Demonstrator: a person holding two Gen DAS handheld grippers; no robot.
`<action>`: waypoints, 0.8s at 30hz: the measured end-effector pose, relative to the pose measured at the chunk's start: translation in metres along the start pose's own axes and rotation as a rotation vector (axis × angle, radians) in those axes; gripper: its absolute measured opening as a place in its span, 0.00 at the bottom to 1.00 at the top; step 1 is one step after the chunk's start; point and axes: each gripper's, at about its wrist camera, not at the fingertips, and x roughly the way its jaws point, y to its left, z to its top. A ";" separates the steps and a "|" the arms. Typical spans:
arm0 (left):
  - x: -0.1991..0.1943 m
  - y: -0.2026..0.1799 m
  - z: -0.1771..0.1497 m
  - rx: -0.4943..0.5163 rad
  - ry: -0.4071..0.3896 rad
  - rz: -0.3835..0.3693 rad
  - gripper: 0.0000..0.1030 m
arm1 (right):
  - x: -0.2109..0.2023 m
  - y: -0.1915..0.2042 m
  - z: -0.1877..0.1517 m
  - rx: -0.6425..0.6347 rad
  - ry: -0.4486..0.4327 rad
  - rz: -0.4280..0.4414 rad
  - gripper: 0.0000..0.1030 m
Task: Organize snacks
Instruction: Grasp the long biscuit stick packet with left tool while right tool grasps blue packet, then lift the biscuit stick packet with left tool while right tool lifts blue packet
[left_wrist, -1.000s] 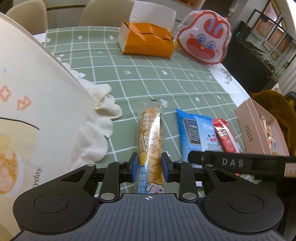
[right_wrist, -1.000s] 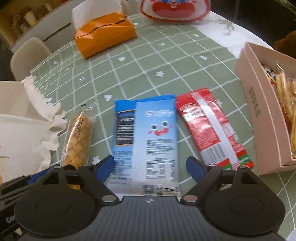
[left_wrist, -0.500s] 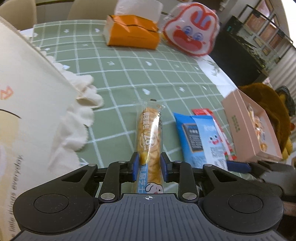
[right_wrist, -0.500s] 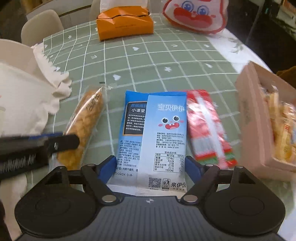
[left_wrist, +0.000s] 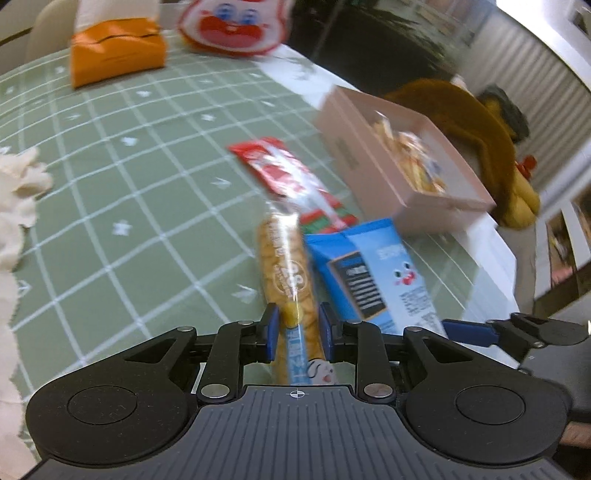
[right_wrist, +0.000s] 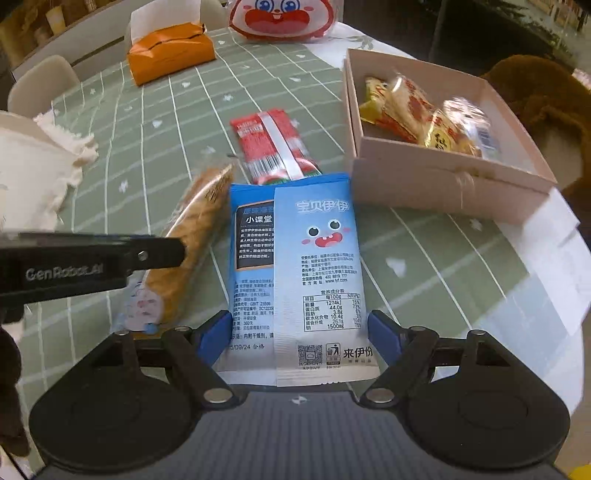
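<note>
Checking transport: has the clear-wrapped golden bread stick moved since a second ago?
Yes. The clear-wrapped golden bread stick lay near the white ruffled cloth; now its far end overlaps the red foil snack packet, closer to the pink cardboard box.

Right gripper (right_wrist: 299, 334): blue pads clamp the blue snack packet (right_wrist: 317, 266) by its sides;
Pink box (right_wrist: 447, 181): snacks inside;
Red packet (right_wrist: 273, 146): beyond the blue one
</note>
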 end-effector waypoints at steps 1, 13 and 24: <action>0.001 -0.004 -0.002 0.010 0.003 -0.002 0.27 | -0.001 0.001 -0.003 -0.005 -0.002 -0.001 0.78; 0.000 0.001 -0.009 -0.032 0.002 -0.018 0.27 | 0.011 -0.015 -0.013 0.086 0.020 0.035 0.80; -0.003 0.001 -0.010 -0.049 0.028 -0.032 0.27 | 0.009 -0.042 -0.005 0.134 0.021 0.102 0.80</action>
